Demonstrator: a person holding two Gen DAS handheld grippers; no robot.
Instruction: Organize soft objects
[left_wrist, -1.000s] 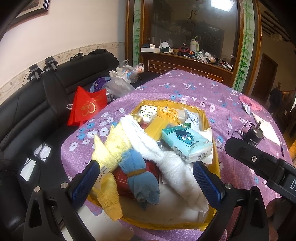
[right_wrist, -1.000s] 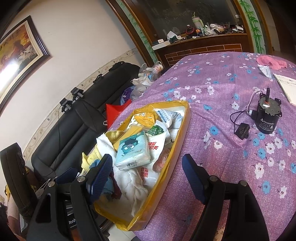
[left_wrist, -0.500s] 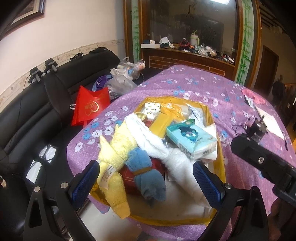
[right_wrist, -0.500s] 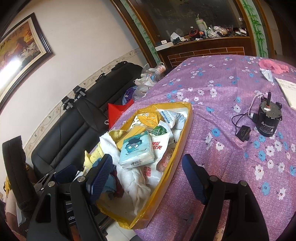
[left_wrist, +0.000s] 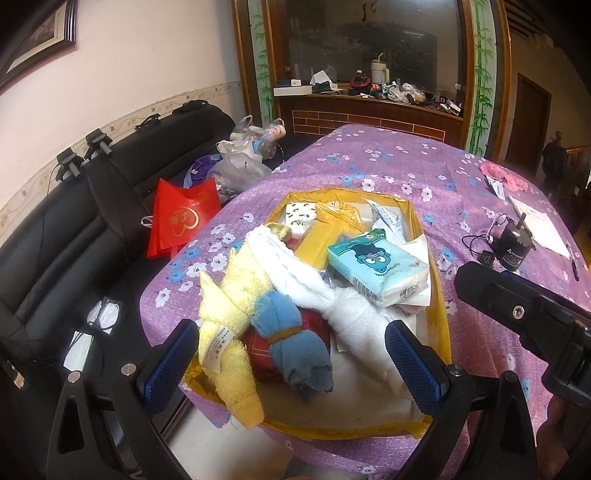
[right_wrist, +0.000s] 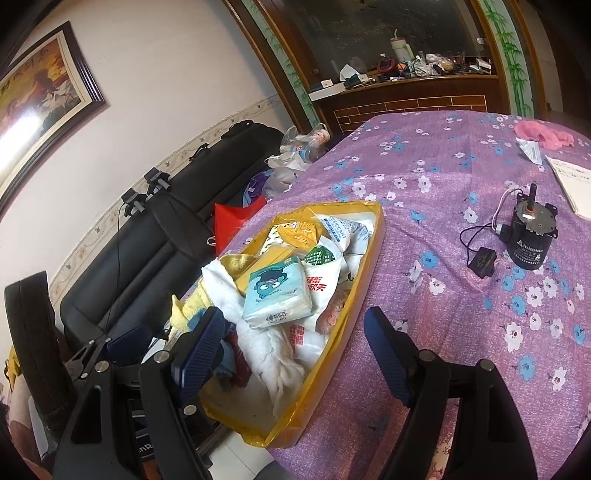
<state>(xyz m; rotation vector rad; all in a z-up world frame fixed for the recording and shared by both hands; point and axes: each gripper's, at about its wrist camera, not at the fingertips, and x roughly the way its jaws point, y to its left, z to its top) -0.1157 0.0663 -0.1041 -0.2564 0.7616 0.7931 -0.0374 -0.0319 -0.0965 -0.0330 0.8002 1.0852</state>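
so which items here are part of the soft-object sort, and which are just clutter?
Job:
yellow towel
rolled blue cloth
white towel
teal tissue pack
yellow cardboard tray

Clutter:
black motor
pink cloth
red bag

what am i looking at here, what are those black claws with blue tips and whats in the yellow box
Those are no robot's claws. A person carries a hand-held gripper in each hand, each with a fisheye camera looking along its two blue-padded fingers. One picture is from the left gripper, the other from the right gripper. Both are open and hold nothing. On the purple flowered tablecloth sits a yellow tray piled with soft things: a yellow towel, a rolled blue cloth, a white towel, a tissue pack and small packets. A black motor stands beside it.
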